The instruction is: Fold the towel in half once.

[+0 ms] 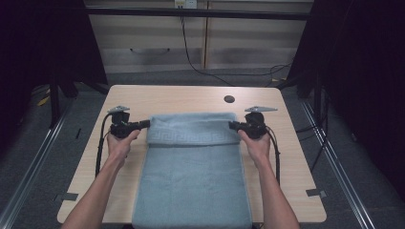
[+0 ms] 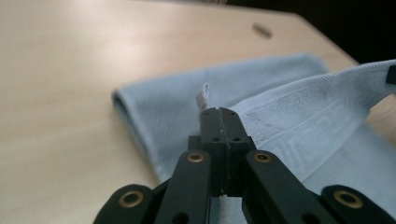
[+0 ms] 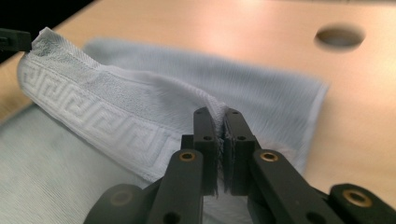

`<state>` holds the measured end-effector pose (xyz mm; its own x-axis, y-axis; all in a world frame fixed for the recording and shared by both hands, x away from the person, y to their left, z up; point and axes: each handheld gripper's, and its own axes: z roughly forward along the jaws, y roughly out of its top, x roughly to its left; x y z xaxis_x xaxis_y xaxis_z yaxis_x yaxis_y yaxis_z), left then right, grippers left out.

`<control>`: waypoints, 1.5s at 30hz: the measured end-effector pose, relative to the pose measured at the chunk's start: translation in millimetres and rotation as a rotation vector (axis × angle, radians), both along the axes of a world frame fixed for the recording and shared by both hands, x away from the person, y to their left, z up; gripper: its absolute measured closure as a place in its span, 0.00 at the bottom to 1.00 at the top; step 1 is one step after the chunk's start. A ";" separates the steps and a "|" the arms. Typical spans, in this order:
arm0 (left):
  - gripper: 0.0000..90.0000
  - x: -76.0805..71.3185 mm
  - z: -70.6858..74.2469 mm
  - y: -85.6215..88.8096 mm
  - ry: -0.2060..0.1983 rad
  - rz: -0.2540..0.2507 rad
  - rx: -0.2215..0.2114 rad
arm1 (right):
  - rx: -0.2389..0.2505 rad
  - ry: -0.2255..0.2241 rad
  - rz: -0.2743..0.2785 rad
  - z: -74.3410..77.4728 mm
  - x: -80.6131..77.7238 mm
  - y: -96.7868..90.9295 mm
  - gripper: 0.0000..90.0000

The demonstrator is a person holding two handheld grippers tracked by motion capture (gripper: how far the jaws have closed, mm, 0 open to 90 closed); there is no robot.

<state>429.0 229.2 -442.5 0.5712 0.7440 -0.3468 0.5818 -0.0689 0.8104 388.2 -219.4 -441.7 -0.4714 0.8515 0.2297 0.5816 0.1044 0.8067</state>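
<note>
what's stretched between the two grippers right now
The light blue towel's key-patterned border, pinched at each corner by the left gripper and right gripper, in the high view.

We see a pale wood surface with rounded corners and a round hole near its far edge, right of centre. A light blue towel lies directly on it, running from the near edge toward the middle. The towel's far end, with a key-pattern band, is lifted off the wood.
</note>
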 end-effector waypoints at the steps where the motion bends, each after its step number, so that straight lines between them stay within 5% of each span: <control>1: 1.00 1.0 11.3 -0.5 -0.019 0.002 -0.006 | 0.006 -0.021 -0.003 10.8 0.5 -2.8 0.96; 13: 1.00 0.7 135.7 0.5 -0.242 -0.039 -0.091 | 0.055 -0.251 0.014 129.1 -2.2 -15.7 0.96; 16: 1.00 -10.5 158.4 6.8 -0.288 -0.046 -0.150 | 0.069 -0.311 0.025 155.9 -11.2 -16.6 0.96; 18: 1.00 -23.9 170.2 11.6 -0.326 -0.075 -0.151 | 0.076 -0.353 0.040 172.5 -21.7 -16.4 0.96; 22: 1.00 -58.0 174.3 16.0 -0.362 -0.120 -0.169 | 0.105 -0.405 0.090 189.5 -52.3 -17.1 0.96; 26: 1.00 -92.7 156.3 23.2 -0.360 -0.148 -0.186 | 0.090 -0.389 0.134 176.2 -83.1 -18.1 0.96; 34: 1.00 -152.9 104.5 38.5 -0.308 -0.198 -0.130 | 0.095 -0.310 0.193 132.0 -148.9 -25.3 0.96; 36: 1.00 -164.6 82.3 40.5 -0.278 -0.192 -0.085 | 0.064 -0.277 0.206 114.3 -164.8 -24.2 0.96; 42: 1.00 -192.1 22.6 49.1 -0.169 -0.209 -0.094 | 0.138 -0.130 0.252 35.1 -204.6 -24.8 0.95; 45: 1.00 -208.2 -0.3 51.2 -0.131 -0.227 -0.107 | 0.146 -0.080 0.246 8.3 -217.0 -24.9 0.95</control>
<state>220.8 280.4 -442.8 0.7644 0.5548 -0.3284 0.4509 -0.0959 0.8874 171.3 -244.3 -433.4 -0.6810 0.6701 0.2952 0.4873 0.1139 0.8658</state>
